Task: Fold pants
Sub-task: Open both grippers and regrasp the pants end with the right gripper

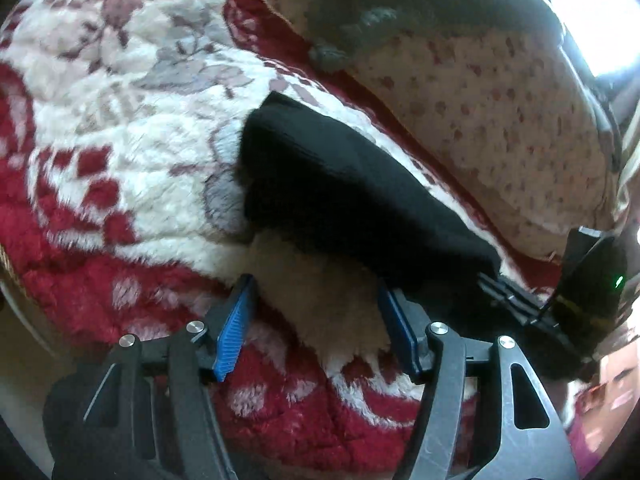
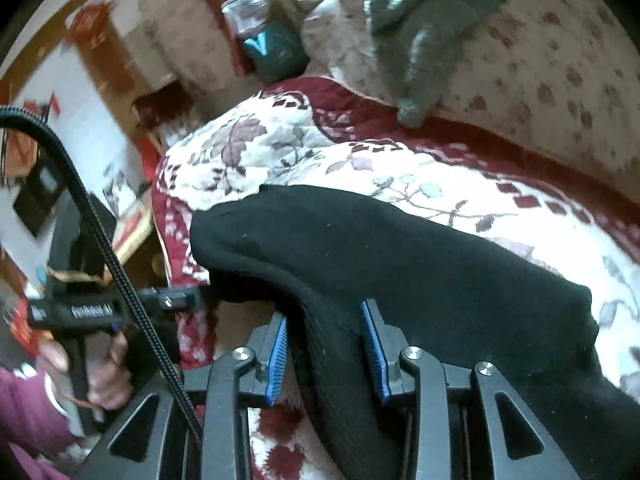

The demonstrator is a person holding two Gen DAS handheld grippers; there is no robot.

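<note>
The black pants (image 1: 340,188) lie folded in a thick bundle on a red-and-white floral blanket (image 1: 120,140). My left gripper (image 1: 316,320) is open, its blue pads just short of the bundle's near edge, with bare blanket between them. My right gripper (image 2: 324,352) is open, and the waistband edge of the pants (image 2: 400,260) runs between its blue pads without being pinched. The right gripper also shows at the right edge of the left wrist view (image 1: 520,304). The left gripper and the hand that holds it show at the left of the right wrist view (image 2: 100,312).
A grey cat (image 2: 436,28) lies on a spotted cream cover (image 2: 560,80) behind the blanket; it also shows in the left wrist view (image 1: 400,12). A teal object (image 2: 276,52) and plastic bag sit at the back. The bed edge drops off at the left (image 2: 160,240).
</note>
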